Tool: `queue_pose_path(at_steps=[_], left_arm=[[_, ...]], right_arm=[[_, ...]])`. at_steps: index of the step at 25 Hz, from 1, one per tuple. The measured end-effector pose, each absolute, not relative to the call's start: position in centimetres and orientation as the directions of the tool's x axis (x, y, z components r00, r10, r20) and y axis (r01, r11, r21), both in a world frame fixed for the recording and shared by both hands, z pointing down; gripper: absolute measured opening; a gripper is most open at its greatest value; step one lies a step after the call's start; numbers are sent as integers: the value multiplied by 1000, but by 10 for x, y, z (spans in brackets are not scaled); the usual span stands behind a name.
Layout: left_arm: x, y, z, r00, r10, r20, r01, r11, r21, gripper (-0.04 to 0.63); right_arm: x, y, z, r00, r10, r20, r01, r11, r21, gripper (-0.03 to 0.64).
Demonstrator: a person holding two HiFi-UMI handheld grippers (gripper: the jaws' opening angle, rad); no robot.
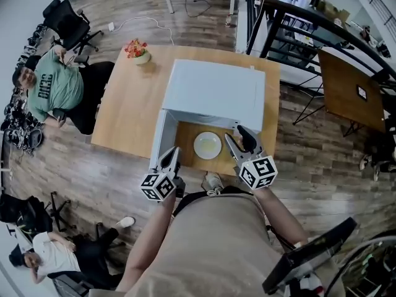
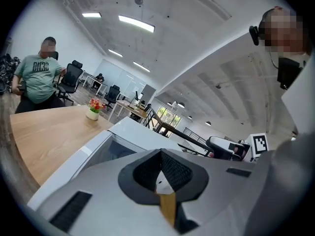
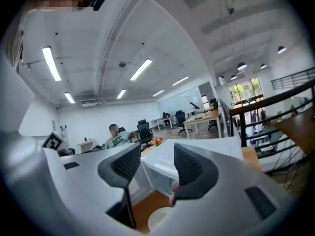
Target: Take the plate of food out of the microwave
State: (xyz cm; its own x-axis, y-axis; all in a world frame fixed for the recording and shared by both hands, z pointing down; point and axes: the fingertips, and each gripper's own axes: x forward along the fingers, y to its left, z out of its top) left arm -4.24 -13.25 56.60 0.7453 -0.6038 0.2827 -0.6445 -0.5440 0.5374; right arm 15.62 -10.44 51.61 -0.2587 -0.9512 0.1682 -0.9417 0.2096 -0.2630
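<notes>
The place is an open-plan office. In the head view, black swivel chairs (image 1: 68, 20) stand at 10 o'clock on a wood-plank floor (image 1: 62, 159). A white cable (image 1: 145, 22) trails across it at 11 o'clock, and a dark metal railing (image 1: 297, 23) runs at 1 o'clock. A person (image 1: 55, 85) sits at 9 o'clock beside a wooden table (image 1: 130, 110) bearing a microwave (image 1: 213, 91) and a pot of flowers (image 1: 138, 51). The gripper views show long ceiling strip lights (image 2: 136, 23), desks (image 3: 206, 118) with more swivel chairs, and tall windows (image 3: 246, 90) at the far end.
</notes>
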Motion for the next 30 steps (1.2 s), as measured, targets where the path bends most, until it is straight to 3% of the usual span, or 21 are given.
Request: queue_pose_path(at_steps=[12,14,15,17,30], left_arm=[[-94,-110,536,846,-483,228,-525,-674,520,3],[-107,-107,537,851,-473,227,-516,-678,524,3],[-114,-104,539,854,-468,228,-512,-677,528,3],[-124,-98,546,862,-453,230,-500,-677,540,3],[-162,-28,571,910,-342,232,-412,-702,580,3]], right_arm=[[149,-14,472,77,-986,145,-975,-104,-196,218],[137,2,473,97,-982,160,-973,-128,-193,215],[130,9,474,104,-980,167,-973,-135,-186,171],[117,25,476,124,-976,179,-972,-156,-175,160],[55,109,500,242,-942,231,-938,-288,-191,158]])
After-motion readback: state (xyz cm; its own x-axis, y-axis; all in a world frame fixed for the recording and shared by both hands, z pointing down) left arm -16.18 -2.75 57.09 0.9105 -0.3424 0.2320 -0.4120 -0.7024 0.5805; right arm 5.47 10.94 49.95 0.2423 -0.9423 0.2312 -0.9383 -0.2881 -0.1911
